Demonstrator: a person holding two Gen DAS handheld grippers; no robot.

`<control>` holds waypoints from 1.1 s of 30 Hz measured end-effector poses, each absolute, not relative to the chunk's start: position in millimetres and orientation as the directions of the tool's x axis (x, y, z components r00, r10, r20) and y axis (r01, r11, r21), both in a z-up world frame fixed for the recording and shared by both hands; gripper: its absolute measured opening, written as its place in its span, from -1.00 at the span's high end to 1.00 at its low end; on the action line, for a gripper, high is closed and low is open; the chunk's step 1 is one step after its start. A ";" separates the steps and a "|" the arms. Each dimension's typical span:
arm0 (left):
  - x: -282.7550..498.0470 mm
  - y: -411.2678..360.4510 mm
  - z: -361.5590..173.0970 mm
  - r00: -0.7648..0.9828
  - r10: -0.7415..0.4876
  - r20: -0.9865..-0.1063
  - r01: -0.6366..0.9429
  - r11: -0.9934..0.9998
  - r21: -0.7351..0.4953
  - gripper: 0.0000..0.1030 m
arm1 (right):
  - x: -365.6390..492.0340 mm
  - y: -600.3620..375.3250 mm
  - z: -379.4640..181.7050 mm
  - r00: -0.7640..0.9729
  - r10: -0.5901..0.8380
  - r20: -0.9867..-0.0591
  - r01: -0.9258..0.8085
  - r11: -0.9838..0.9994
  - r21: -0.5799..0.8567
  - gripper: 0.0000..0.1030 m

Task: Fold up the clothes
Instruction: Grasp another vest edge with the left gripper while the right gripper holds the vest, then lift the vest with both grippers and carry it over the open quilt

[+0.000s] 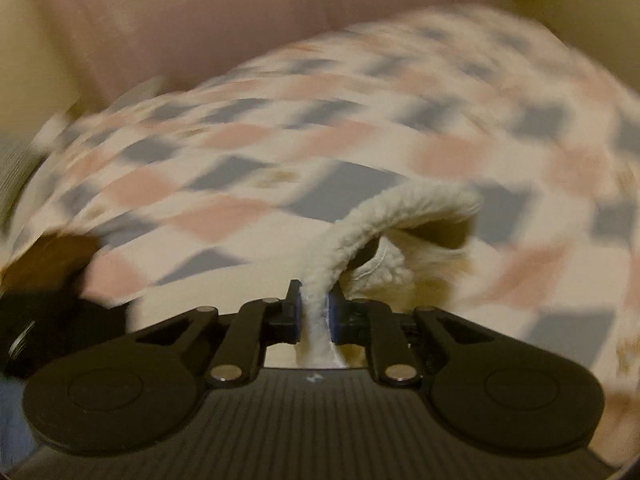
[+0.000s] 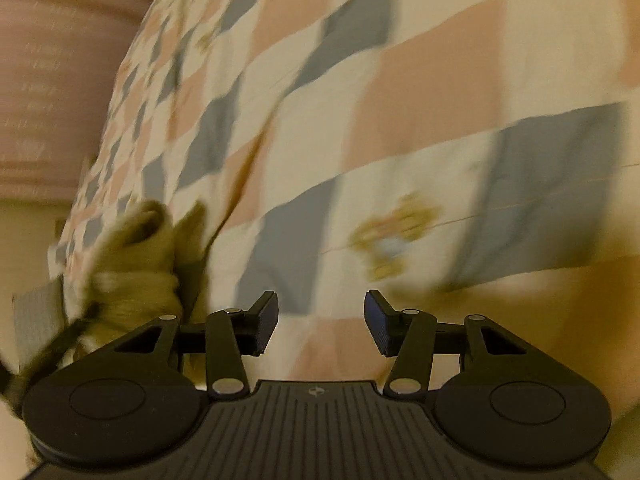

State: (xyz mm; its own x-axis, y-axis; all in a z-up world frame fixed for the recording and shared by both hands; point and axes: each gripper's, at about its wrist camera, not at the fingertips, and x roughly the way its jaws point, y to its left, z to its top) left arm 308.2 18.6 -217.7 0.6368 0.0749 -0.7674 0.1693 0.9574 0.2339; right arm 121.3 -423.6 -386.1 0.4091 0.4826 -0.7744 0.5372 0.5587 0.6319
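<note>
Between the left tongs: the left gripper point(image 1: 314, 304) is clamped on a white fleecy edge point(image 1: 360, 232) of the garment; its two blue pads press the strip from both sides, and the strip goes down behind them.
Right tongs: the right gripper point(image 2: 321, 320) has its jaws apart, with nothing between the blue pads; it hangs close over the cloth and does not touch it, as far as I can see.
Task's thing: the checked quilted garment in cream, pink and grey-blue squares point(image 1: 360, 128) lies spread and bulging over a pale surface, and it fills nearly all of the right wrist view point(image 2: 360, 120).
Lining: the fleecy inside shows where the held edge curls up and opens like a small mouth.
Behind: a pink ribbed cushion or sofa back point(image 1: 200, 12) stands beyond the garment.
Step in hand: I judge that one edge is already caught and a fold is being started; the second grip is not yet made.
Next move: the right gripper probably needs to go down to a matching edge or corner and close on it, so both sides can go over evenly.
Risk: thick cloth can slip or bunch if it is pulled from one point only.
Hard to see: both views are blurred; which part of the garment is held I cannot tell. A dark shape at the lower left of the left view, and an olive fleecy lump with a dark strap at the left of the right view, are unclear.
</note>
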 end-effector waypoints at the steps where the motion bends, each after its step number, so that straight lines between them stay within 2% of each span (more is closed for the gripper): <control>1: 311.8 47.7 -203.4 0.641 0.093 -0.762 0.124 0.967 0.223 0.77 | 131.8 -409.1 -386.0 0.398 0.506 -0.765 0.516 0.566 0.643 0.00; 4: 318.1 124.0 -172.6 0.647 0.145 -0.748 0.023 0.978 0.209 0.78 | 160.6 -361.4 -385.2 0.358 0.572 -0.738 0.448 0.589 0.673 0.00; 7: 325.3 181.3 -166.0 0.629 0.174 -0.758 -0.042 0.981 0.190 0.79 | 188.0 -300.7 -380.7 0.309 0.605 -0.734 0.336 0.652 0.679 0.00; 12: 340.7 264.0 -181.6 0.580 0.199 -0.790 -0.143 0.980 0.142 0.82 | 226.1 -177.3 -364.2 0.288 0.590 -0.754 -0.007 0.789 0.614 -0.01; 15: 349.5 294.2 -199.9 0.562 0.177 -0.808 -0.154 0.982 0.108 0.82 | 244.4 -101.0 -353.8 0.340 0.540 -0.770 -0.273 0.840 0.468 -0.06; 17: 355.0 304.6 -218.4 0.550 0.188 -0.814 -0.145 0.981 0.129 0.82 | 252.0 -53.7 -351.5 0.410 0.492 -0.768 -0.441 0.844 0.306 -0.17; 19: 359.4 311.8 -239.5 0.531 0.180 -0.828 -0.132 0.983 0.129 0.82 | 259.4 -17.0 -359.3 0.471 0.441 -0.764 -0.537 0.830 0.149 -0.28; 22: 361.6 326.2 -264.3 0.506 0.158 -0.848 -0.150 0.984 0.094 0.81 | 276.5 6.9 -382.0 0.476 0.381 -0.792 -0.559 0.827 0.061 -0.29; 25: 364.9 341.6 -284.6 0.475 0.156 -0.866 -0.178 0.981 0.079 0.81 | 290.3 3.3 -393.6 0.479 0.374 -0.794 -0.526 0.847 0.082 -0.47; 30: 368.8 356.3 -304.2 0.454 0.147 -0.879 -0.183 0.981 0.069 0.81 | 322.6 -33.2 -389.7 0.422 0.519 -0.743 -0.406 0.841 0.358 -0.46; 33: 369.8 361.2 -314.0 0.448 0.139 -0.883 -0.174 0.983 0.066 0.81 | 343.9 -67.2 -389.6 0.443 0.542 -0.714 -0.284 0.840 0.462 -0.41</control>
State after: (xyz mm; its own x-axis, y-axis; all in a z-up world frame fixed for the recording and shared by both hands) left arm 369.8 361.2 -314.0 0.4485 0.1387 -0.8830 -0.1741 0.9825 0.0659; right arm 343.9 -67.2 -389.6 0.4427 0.5423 -0.7141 -0.2837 0.8402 0.4622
